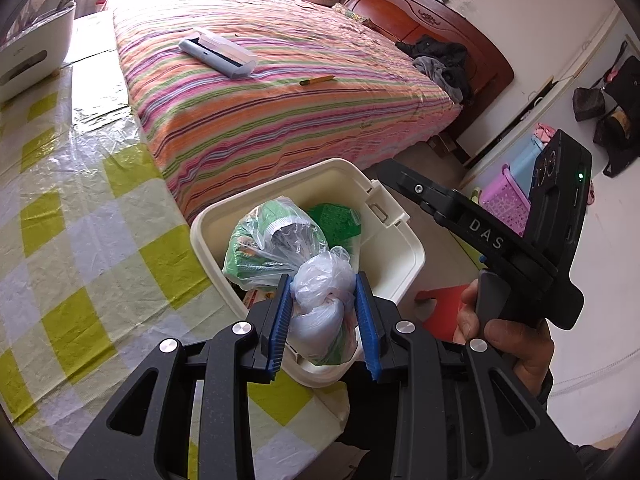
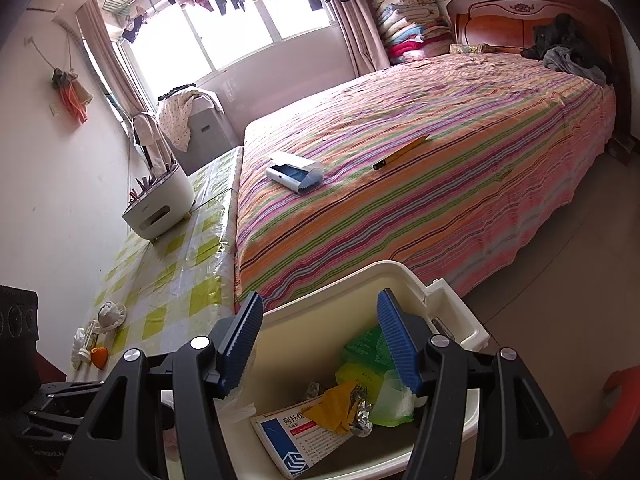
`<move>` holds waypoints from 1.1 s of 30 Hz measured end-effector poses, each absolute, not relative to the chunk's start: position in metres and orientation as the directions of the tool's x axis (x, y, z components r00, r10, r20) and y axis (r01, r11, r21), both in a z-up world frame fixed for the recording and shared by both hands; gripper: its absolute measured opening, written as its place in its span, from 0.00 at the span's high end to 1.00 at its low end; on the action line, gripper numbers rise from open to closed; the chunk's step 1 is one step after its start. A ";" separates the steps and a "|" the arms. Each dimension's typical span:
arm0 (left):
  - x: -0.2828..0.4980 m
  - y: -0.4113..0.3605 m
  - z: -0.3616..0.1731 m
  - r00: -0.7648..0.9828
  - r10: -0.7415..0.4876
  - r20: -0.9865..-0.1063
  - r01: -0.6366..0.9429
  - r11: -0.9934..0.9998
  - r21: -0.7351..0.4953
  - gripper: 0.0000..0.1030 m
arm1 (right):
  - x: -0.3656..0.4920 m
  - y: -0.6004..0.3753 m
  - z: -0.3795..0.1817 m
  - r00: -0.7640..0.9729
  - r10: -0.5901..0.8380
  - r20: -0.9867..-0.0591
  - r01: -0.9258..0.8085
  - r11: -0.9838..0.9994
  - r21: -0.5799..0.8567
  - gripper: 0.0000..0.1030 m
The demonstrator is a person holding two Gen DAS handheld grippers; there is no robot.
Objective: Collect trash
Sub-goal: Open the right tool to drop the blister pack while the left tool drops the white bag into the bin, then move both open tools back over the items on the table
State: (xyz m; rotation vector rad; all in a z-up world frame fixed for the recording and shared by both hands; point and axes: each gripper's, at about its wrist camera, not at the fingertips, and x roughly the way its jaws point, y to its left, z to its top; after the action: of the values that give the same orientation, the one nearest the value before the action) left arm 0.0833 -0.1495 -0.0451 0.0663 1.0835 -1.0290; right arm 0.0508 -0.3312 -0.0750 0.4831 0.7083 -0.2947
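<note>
Left gripper (image 1: 323, 320): blue pads clamped on knotted neck of a clear plastic bag (image 1: 280, 244) holding green packaging, bag held over the cream trash bin (image 1: 404, 256). Bag bottom appears to sit w/in the bin opening; contact w/ bin floor can't be told.

Right gripper (image 2: 320, 340): jaws apart, nothing between pads, poised above the bin (image 2: 352, 280). Seen w/in bin from right wrist view: printed box (image 2: 296, 436), yellow wrapper (image 2: 336, 404), foil scrap (image 2: 362, 414), green bags (image 2: 372, 376).

Right gripper body is seen in left wrist view, gripped by a hand (image 1: 508, 344).

Bin stands on floor, just beside foot of striped bed (image 1: 280, 92) and the checked table (image 1: 80, 216). On bed: lint roller (image 1: 218, 56), utility knife (image 1: 318, 80). Red stool (image 1: 444, 308) near bin.
</note>
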 end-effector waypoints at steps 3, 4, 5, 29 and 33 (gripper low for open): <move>0.081 -0.153 -0.046 0.071 -0.654 -0.753 0.721 0.555 -0.414 0.70 | 0.050 -0.331 -0.076 0.725 -0.096 -0.682 0.417 0.849 0.324 0.44; 0.081 -0.154 -0.047 0.071 -0.653 -0.754 0.721 0.556 -0.414 0.70 | 0.050 -0.331 -0.076 0.725 -0.097 -0.682 0.419 0.848 0.324 0.44; 0.081 -0.154 -0.047 0.068 -0.652 -0.756 0.722 0.555 -0.413 0.70 | 0.049 -0.331 -0.076 0.725 -0.099 -0.681 0.420 0.847 0.325 0.44; 0.097 -0.111 -0.020 0.332 -0.625 -0.706 0.651 0.694 -0.308 0.13 | 0.064 -0.316 -0.071 0.759 -0.031 -0.650 0.374 0.838 0.397 0.41; 0.110 -0.097 -0.021 0.365 -0.594 -0.717 0.611 0.733 -0.297 0.13 | 0.070 -0.304 -0.070 0.764 -0.015 -0.645 0.352 0.847 0.398 0.38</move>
State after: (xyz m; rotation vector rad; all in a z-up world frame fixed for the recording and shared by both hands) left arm 0.1096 -0.0975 -0.0209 0.0212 0.9127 -0.7755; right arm 0.0697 -0.3042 -0.0701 0.5312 0.6784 -0.2097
